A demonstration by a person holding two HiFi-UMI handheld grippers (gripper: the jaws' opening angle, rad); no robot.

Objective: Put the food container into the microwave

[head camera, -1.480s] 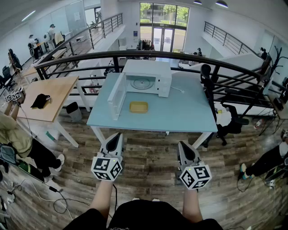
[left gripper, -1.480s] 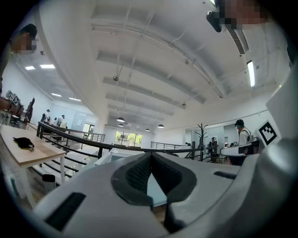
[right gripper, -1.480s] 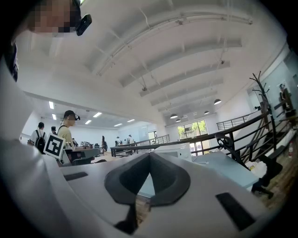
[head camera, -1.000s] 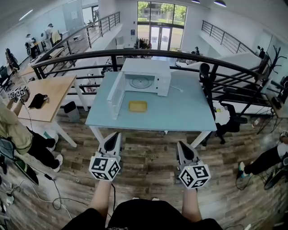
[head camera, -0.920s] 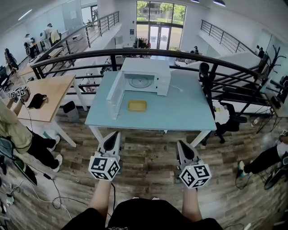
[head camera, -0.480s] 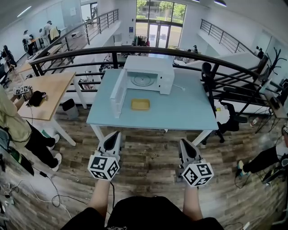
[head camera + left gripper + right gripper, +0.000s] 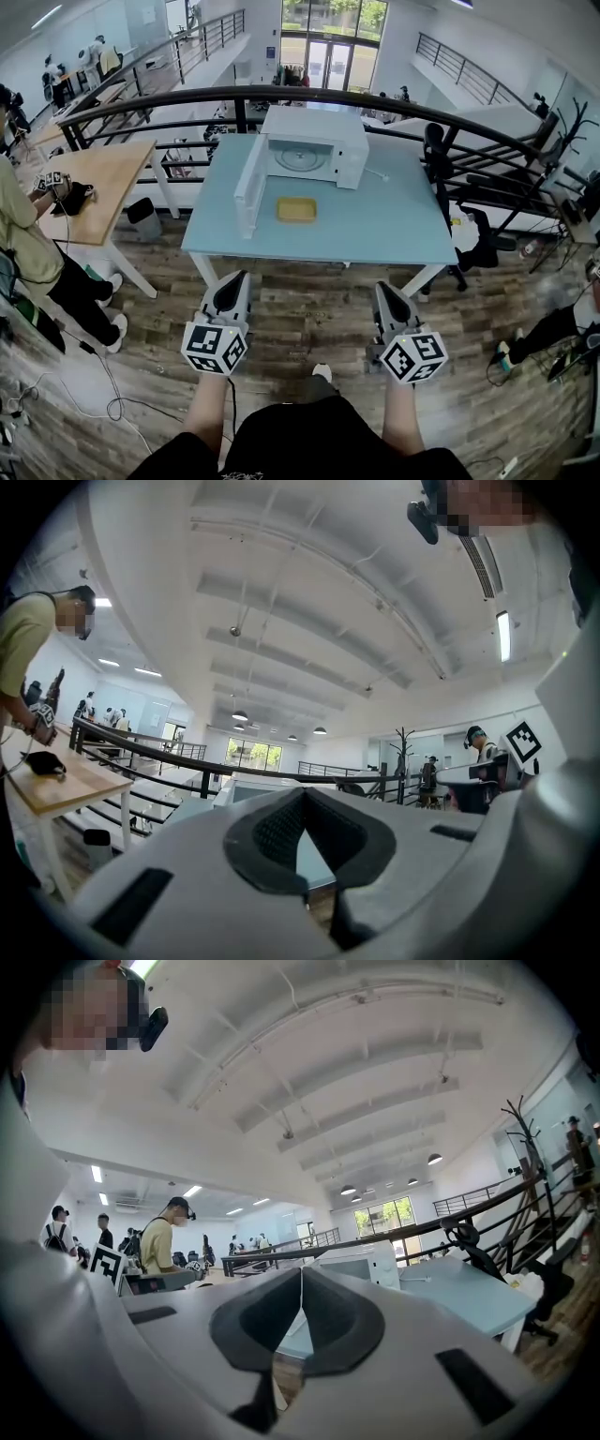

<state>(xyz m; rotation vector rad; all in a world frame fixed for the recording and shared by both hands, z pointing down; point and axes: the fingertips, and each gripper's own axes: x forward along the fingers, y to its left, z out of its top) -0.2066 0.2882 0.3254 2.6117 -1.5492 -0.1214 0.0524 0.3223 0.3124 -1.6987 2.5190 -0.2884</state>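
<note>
Waiting food container (image 7: 296,209): a shallow yellow tray, flat on the table and just in front of the microwave's mouth. Neither gripper touches it.
Microwave (image 7: 314,150): white, at the table's far side, with its cavity facing the person and the turntable showing. It looks ready to receive the container straight from where that lies.
Door (image 7: 250,192): swung out from the left hinge and standing just left of the container, so the opening is unobstructed.
Table (image 7: 384,234): pale blue and bare around the container, which leaves room to come at it from the near and right sides.
Left gripper (image 7: 234,279): low over the wooden floor, well short of the table's near edge. Its tips are pressed together, with nothing between them.
Right gripper (image 7: 386,289): level with the left and equally far back, jaws likewise closed and empty.
Stage: probably the approach, with no grasp begun.
Next move: a gripper must reach the table and part its jaws to take the low rim. The right one seems handier, since the door crowds the left.
</note>
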